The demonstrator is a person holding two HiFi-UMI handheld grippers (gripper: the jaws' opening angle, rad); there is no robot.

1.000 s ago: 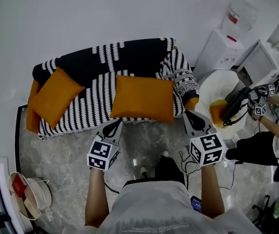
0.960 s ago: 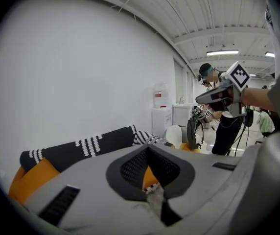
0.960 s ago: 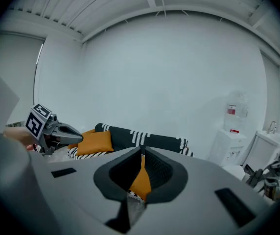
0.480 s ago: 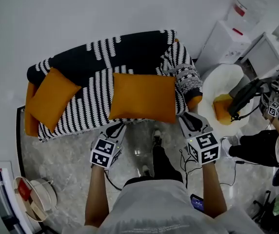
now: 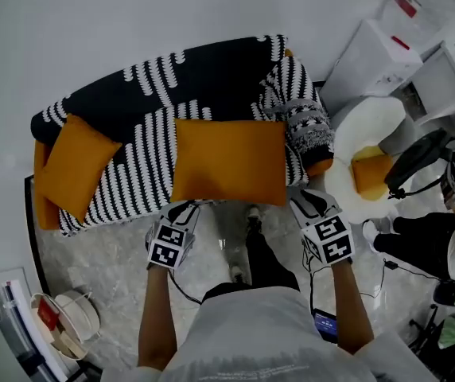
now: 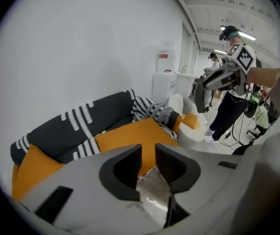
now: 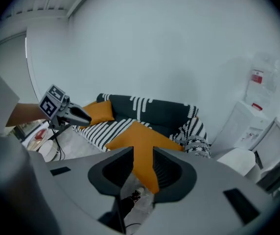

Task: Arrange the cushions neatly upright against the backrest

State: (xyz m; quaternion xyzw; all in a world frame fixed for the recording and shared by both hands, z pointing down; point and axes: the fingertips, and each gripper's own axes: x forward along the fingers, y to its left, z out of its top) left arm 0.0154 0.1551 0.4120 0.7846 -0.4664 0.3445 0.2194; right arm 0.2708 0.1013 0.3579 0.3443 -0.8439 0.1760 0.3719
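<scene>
Jaws of your left gripper (image 5: 182,212) and right gripper (image 5: 306,200) have just been opening, part-way, empty; both now sit lower, at the near edge of the large cushion (image 5: 229,161) lying flat on the sofa (image 5: 141,165) seat; likely you grip and stand it next.

You're in a work hall dressed up as a living room: far side, a sofa (image 5: 172,94) against a bare white wall (image 5: 132,22), marble floor (image 5: 92,245) near you; off right, a water dispenser (image 5: 367,58), another person (image 5: 422,241) trailing cables (image 6: 236,126), and a long beamed ceiling (image 6: 213,6) with strip lights (image 6: 247,35).
</scene>
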